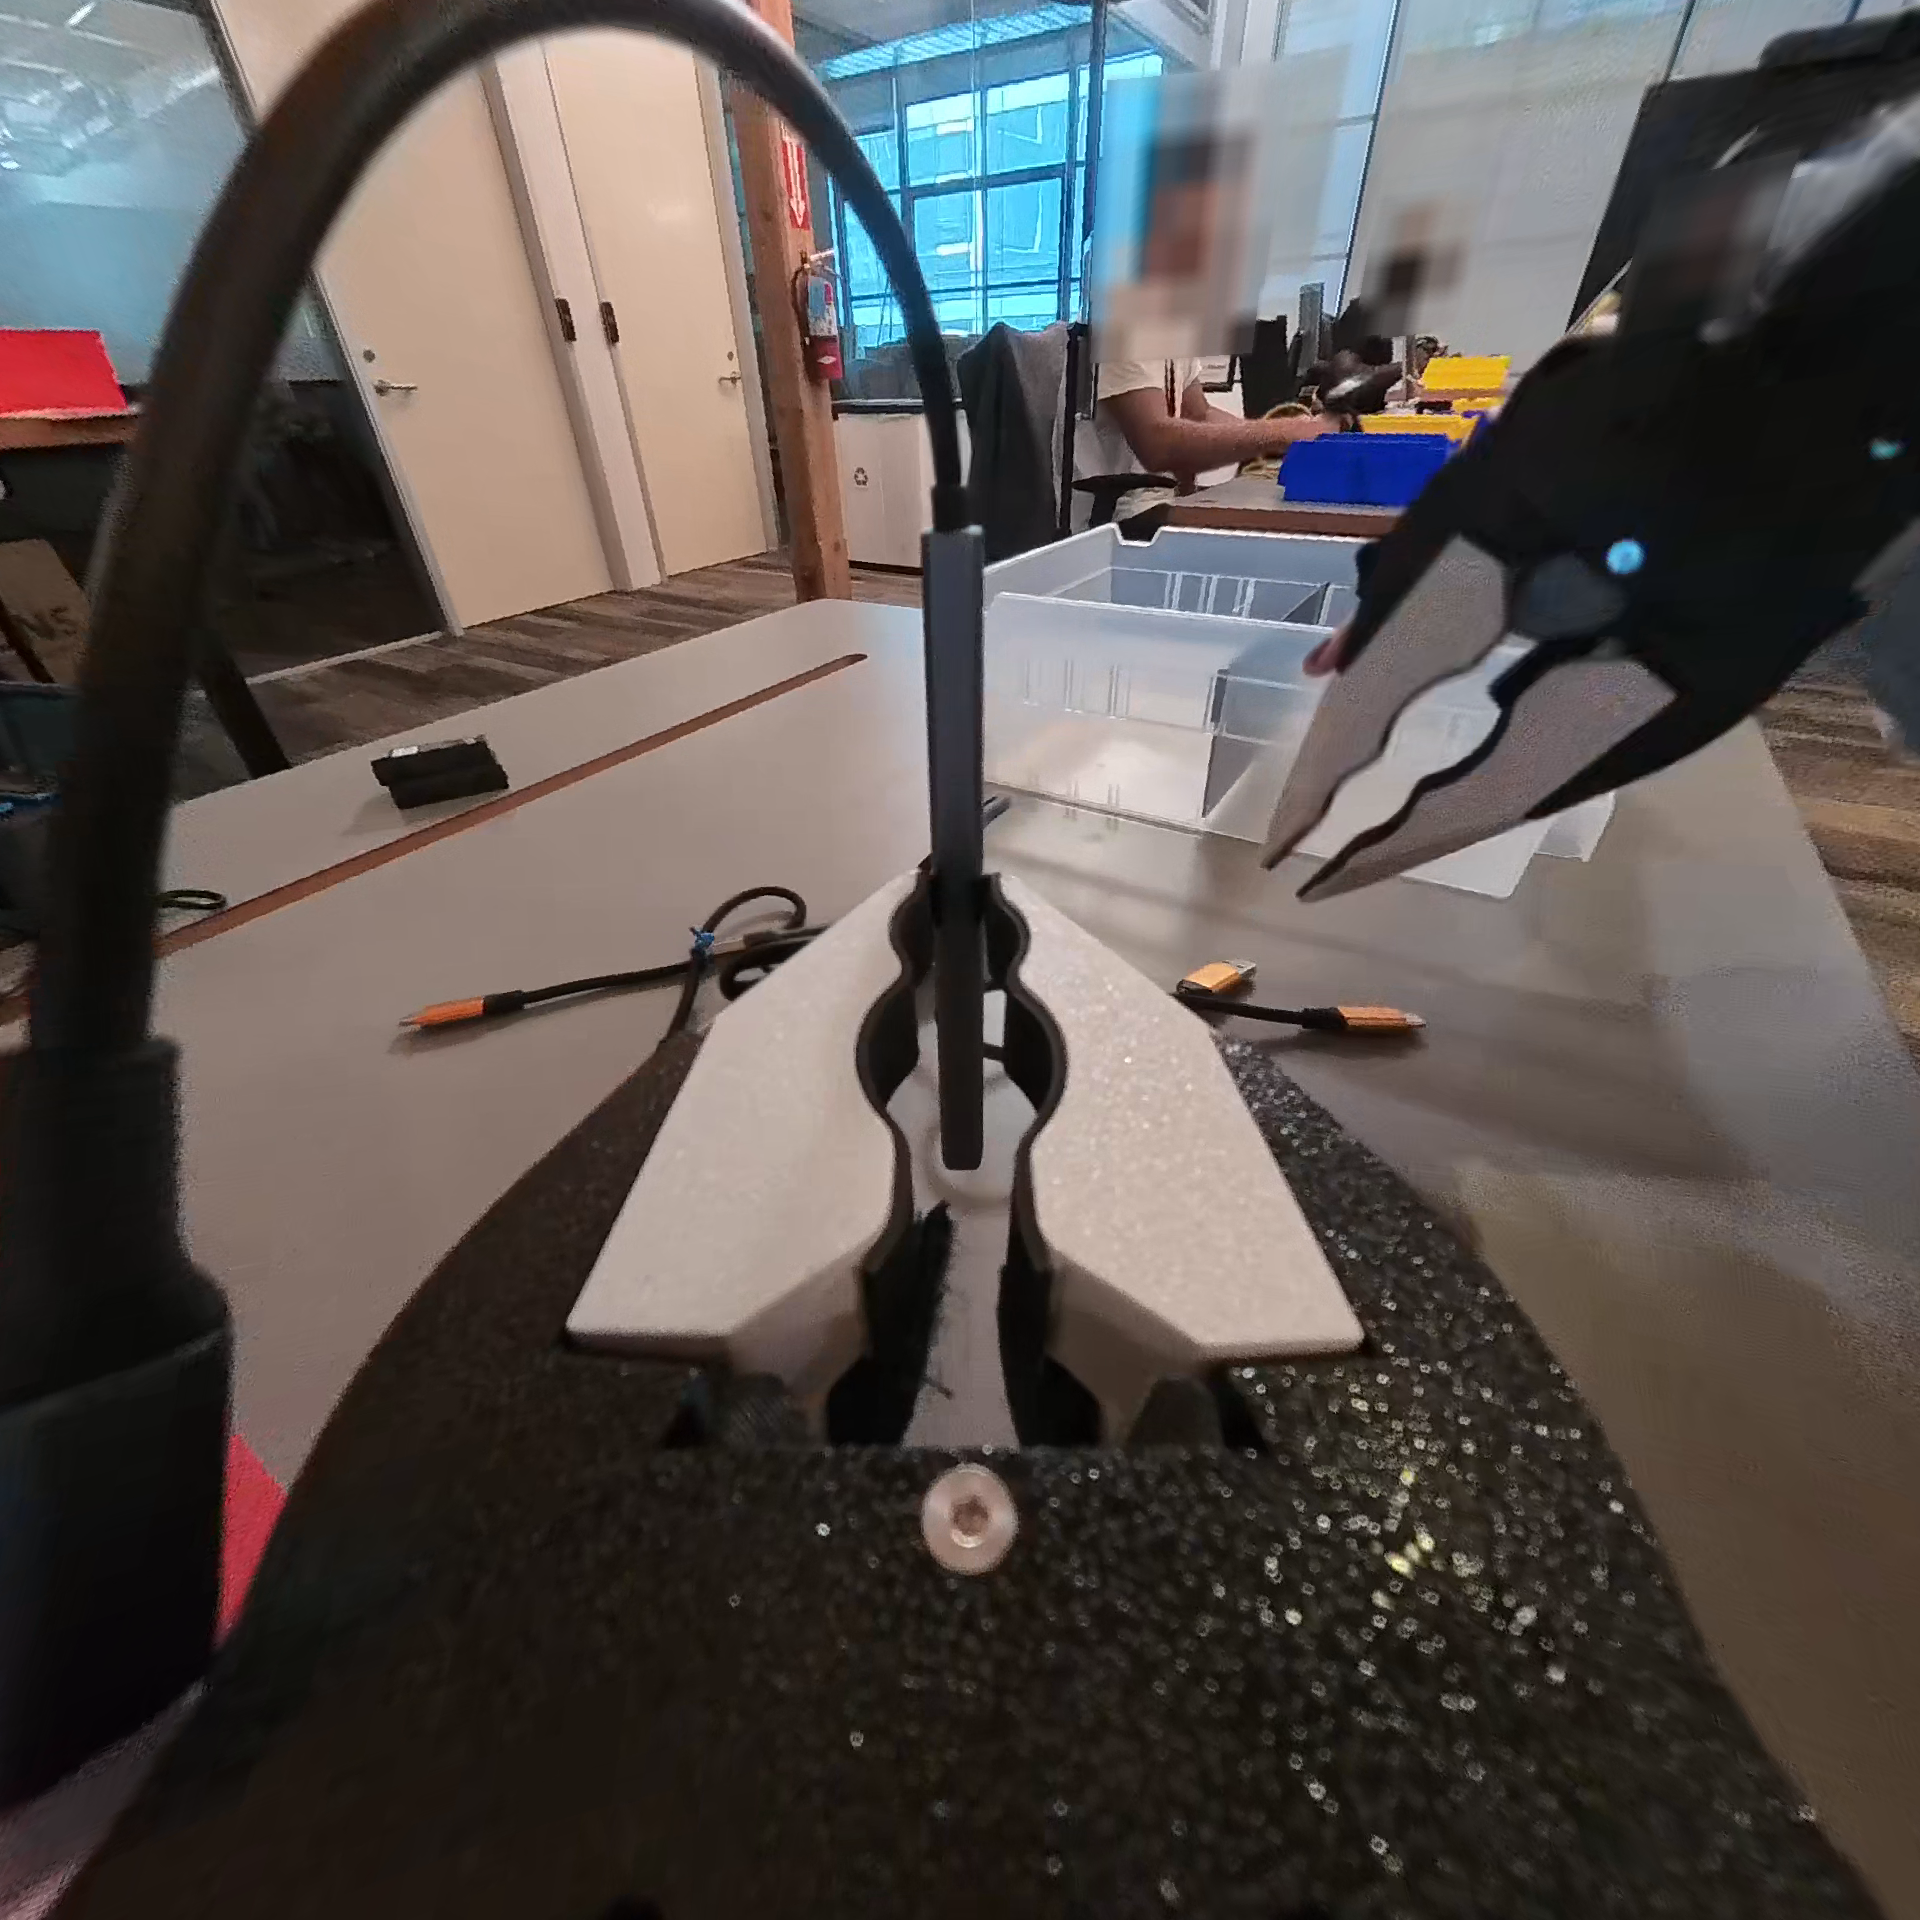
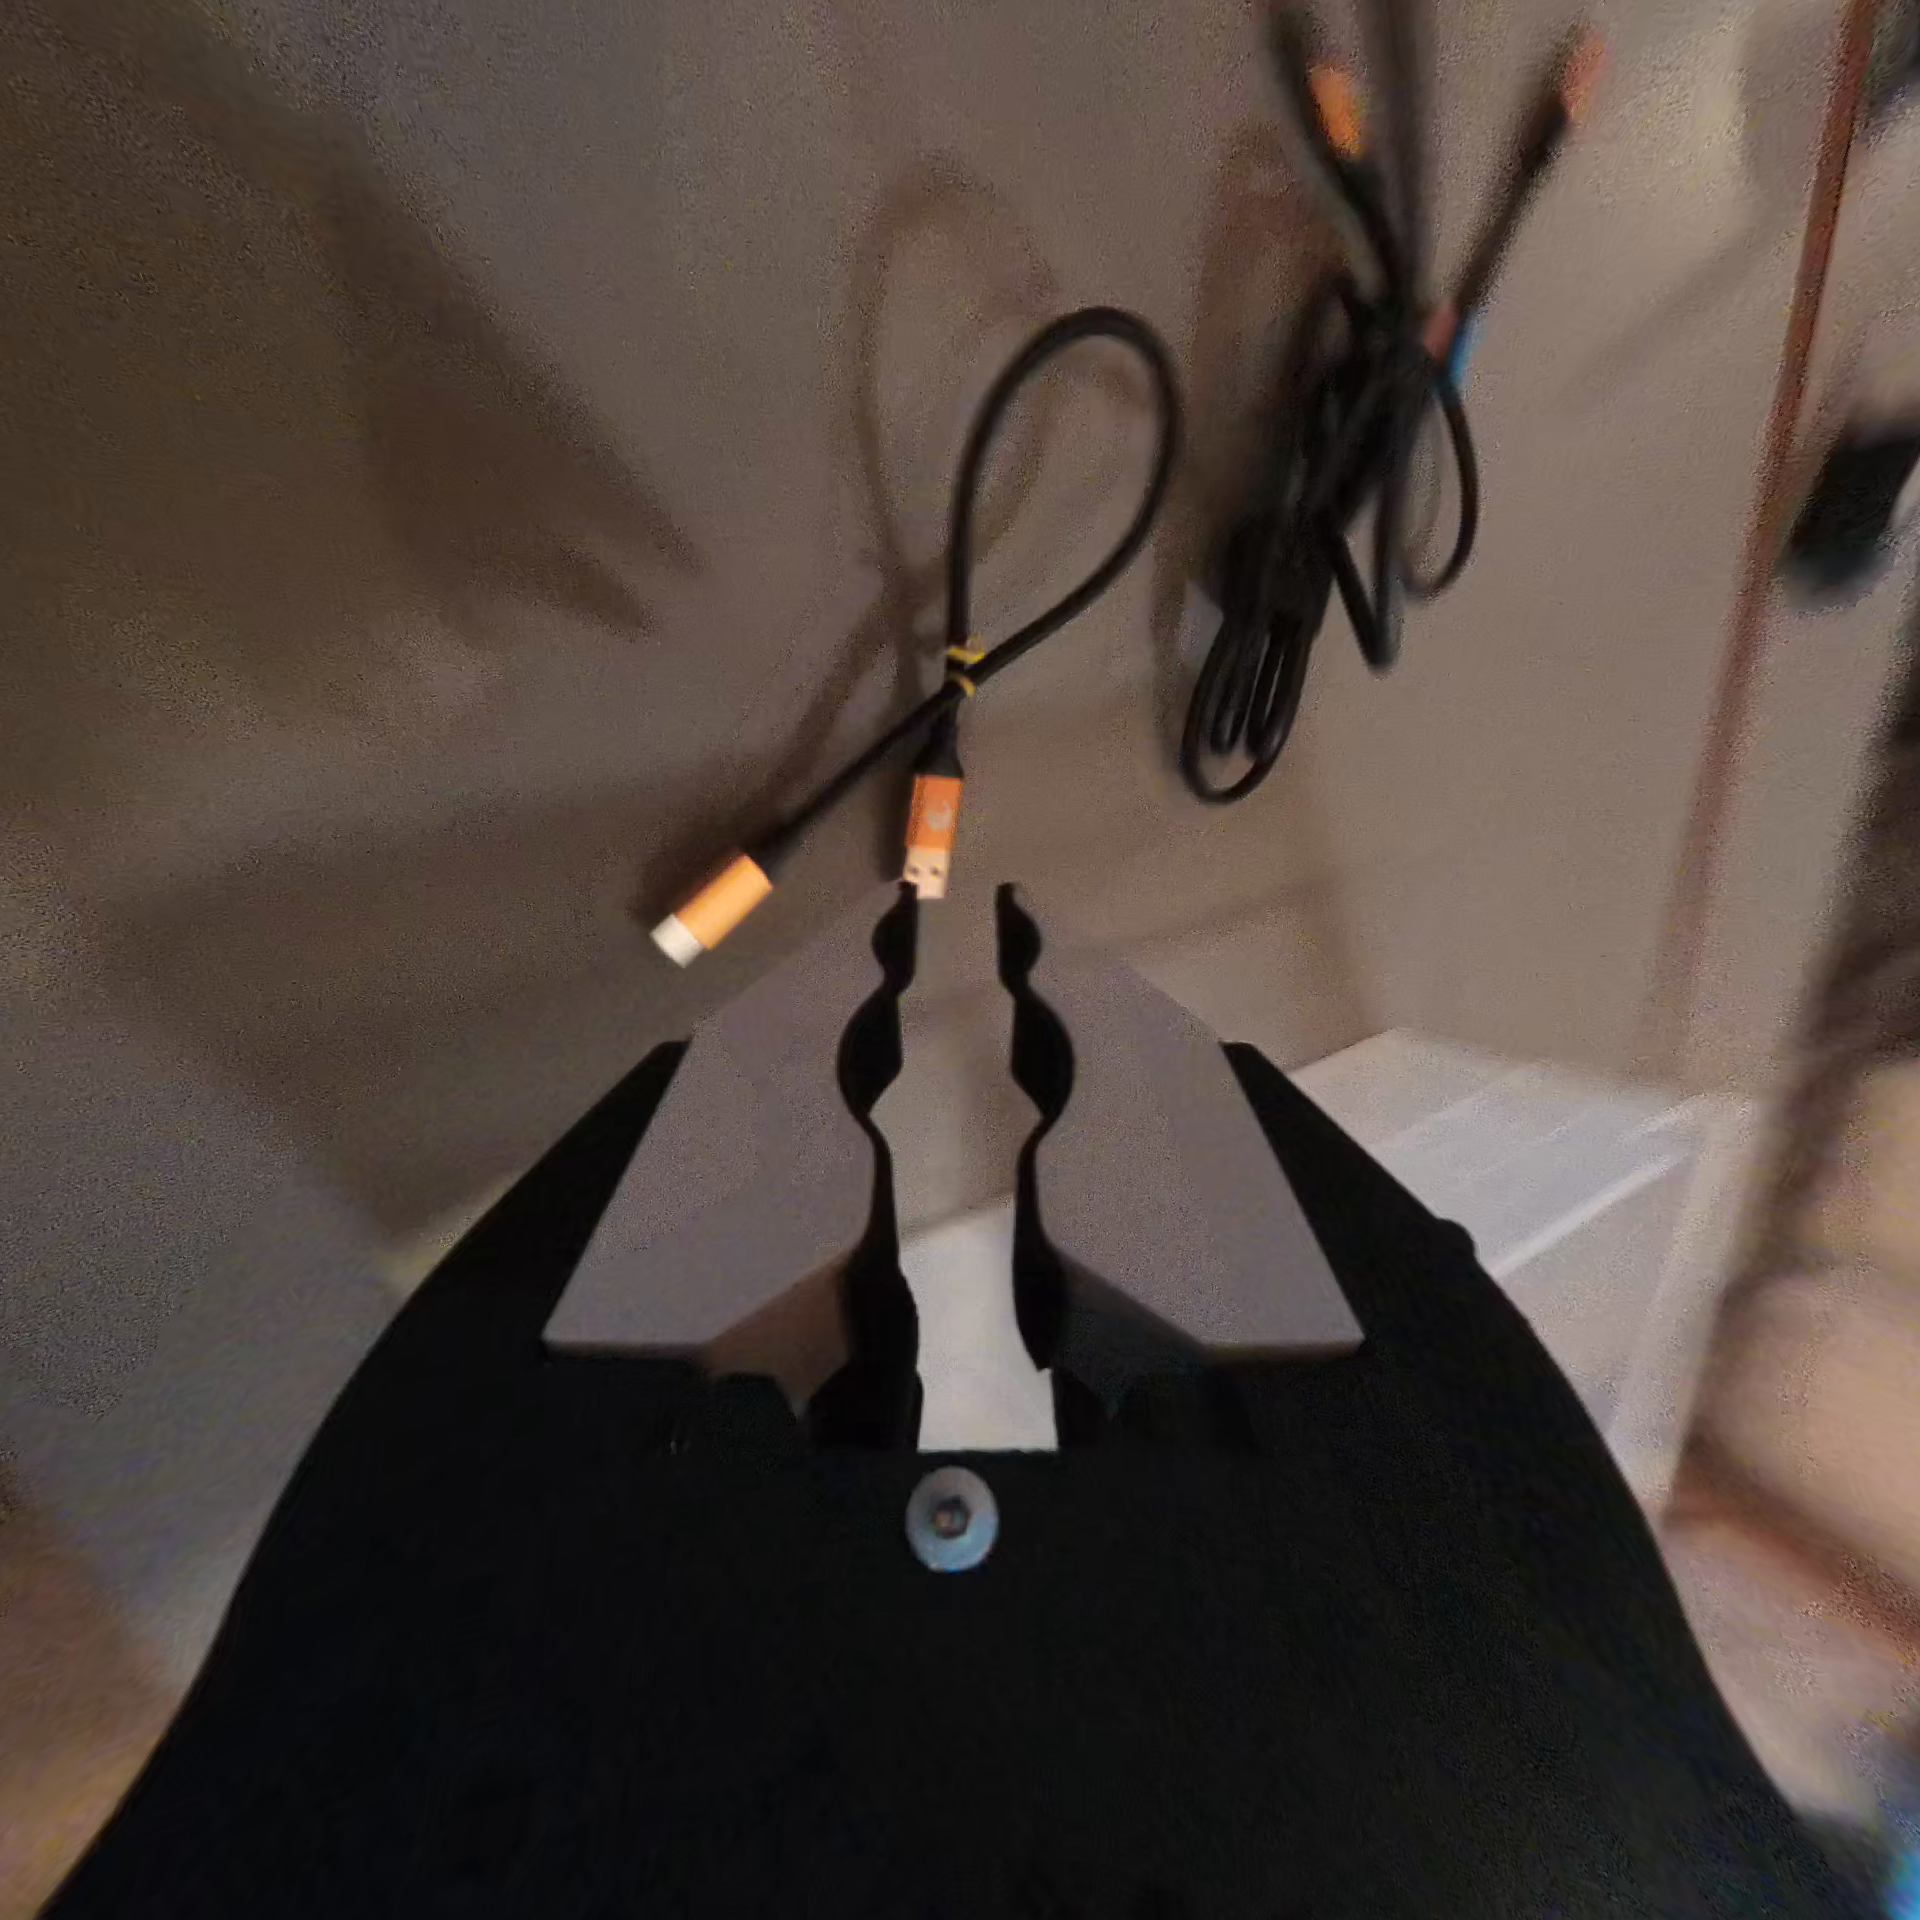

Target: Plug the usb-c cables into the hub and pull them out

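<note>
My left gripper [image 1: 958, 894] is shut on a slim dark grey hub [image 1: 954, 727], held upright on its edge above the table. The hub's thick black cord [image 1: 312, 208] arches up and over to the left. My right gripper [image 1: 1288, 873] hangs open and empty above the table at the right. In the right wrist view my right gripper [image 2: 956, 896] is open just above a short black cable with orange plugs [image 2: 930, 821], looped and tied with a yellow band. Another such cable [image 1: 1309, 1013] lies right of the hub, and one [image 1: 457, 1010] to its left.
A clear plastic bin [image 1: 1143, 665] stands at the back right of the grey table [image 1: 468, 1143]. A small black block [image 1: 438, 771] lies at the back left. A bundle of black cables [image 2: 1340, 499] lies right of the looped cable. A person sits at a far desk.
</note>
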Motion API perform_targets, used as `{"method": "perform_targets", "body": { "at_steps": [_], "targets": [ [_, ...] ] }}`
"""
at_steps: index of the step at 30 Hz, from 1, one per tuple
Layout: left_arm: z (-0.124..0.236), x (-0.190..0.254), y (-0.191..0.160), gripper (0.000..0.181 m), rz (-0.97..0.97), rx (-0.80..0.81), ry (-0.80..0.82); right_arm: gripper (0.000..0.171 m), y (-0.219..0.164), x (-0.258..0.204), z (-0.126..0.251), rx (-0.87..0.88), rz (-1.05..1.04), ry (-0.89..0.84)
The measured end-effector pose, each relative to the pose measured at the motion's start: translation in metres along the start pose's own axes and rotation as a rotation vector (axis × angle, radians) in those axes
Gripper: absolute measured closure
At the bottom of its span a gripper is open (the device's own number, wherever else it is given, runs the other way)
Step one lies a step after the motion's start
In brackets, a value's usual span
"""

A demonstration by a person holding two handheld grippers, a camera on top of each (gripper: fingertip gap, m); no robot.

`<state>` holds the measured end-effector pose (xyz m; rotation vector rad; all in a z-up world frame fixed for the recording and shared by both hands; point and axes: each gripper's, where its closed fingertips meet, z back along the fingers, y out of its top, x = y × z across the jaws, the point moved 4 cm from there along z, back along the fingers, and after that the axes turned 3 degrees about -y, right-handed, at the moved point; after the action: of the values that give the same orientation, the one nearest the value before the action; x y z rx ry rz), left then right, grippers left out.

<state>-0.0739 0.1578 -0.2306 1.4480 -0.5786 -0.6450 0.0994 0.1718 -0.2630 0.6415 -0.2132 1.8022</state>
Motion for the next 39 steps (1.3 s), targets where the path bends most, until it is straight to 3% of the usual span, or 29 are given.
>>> {"method": "perform_targets", "body": {
  "at_steps": [1,3,5,8,10,17,20,23,26,31,34,36,39],
  "targets": [
    [0.000,0.000,0.001,0.174,-0.007,0.002,0.002,0.165,0.000,-0.001,-0.003,-0.015,0.248,-0.037],
    [0.001,0.000,0.001,0.174,-0.017,0.003,0.003,0.164,0.012,0.001,-0.008,0.072,0.662,-0.185],
    [0.001,0.000,0.001,0.174,-0.021,0.001,0.005,0.163,0.016,-0.012,-0.010,0.147,0.891,-0.148],
    [0.001,-0.002,0.002,0.174,-0.009,0.007,-0.001,0.141,0.008,-0.034,-0.011,0.181,0.999,0.089],
    [0.002,-0.003,0.003,0.174,-0.004,0.012,-0.004,0.135,0.004,-0.039,-0.012,0.175,1.130,0.125],
    [0.002,-0.002,0.004,0.174,-0.014,0.007,-0.017,0.135,0.001,-0.040,-0.023,0.172,1.454,0.177],
    [0.001,-0.001,0.004,0.174,-0.017,0.008,-0.022,0.137,0.004,-0.041,-0.025,0.167,1.486,0.198],
    [0.002,-0.001,0.004,0.174,-0.010,0.010,-0.028,0.160,0.011,-0.050,-0.022,0.196,1.291,0.273],
    [0.002,-0.002,0.004,0.174,-0.003,0.011,-0.030,0.162,0.027,-0.052,-0.017,0.170,0.814,0.412],
    [0.001,0.000,0.003,0.174,0.000,0.007,-0.037,0.162,0.045,-0.035,-0.029,0.086,0.110,0.450],
    [0.001,0.000,0.002,0.174,-0.001,0.005,-0.035,0.162,0.057,-0.036,-0.034,0.123,-0.253,0.538],
    [0.001,-0.001,0.002,0.174,-0.003,0.002,-0.031,0.162,0.064,-0.036,-0.038,0.185,-0.417,0.572],
    [0.001,-0.001,0.002,0.174,-0.009,-0.002,-0.028,0.162,0.068,-0.037,-0.042,0.300,-0.467,0.531]
  ]
}}
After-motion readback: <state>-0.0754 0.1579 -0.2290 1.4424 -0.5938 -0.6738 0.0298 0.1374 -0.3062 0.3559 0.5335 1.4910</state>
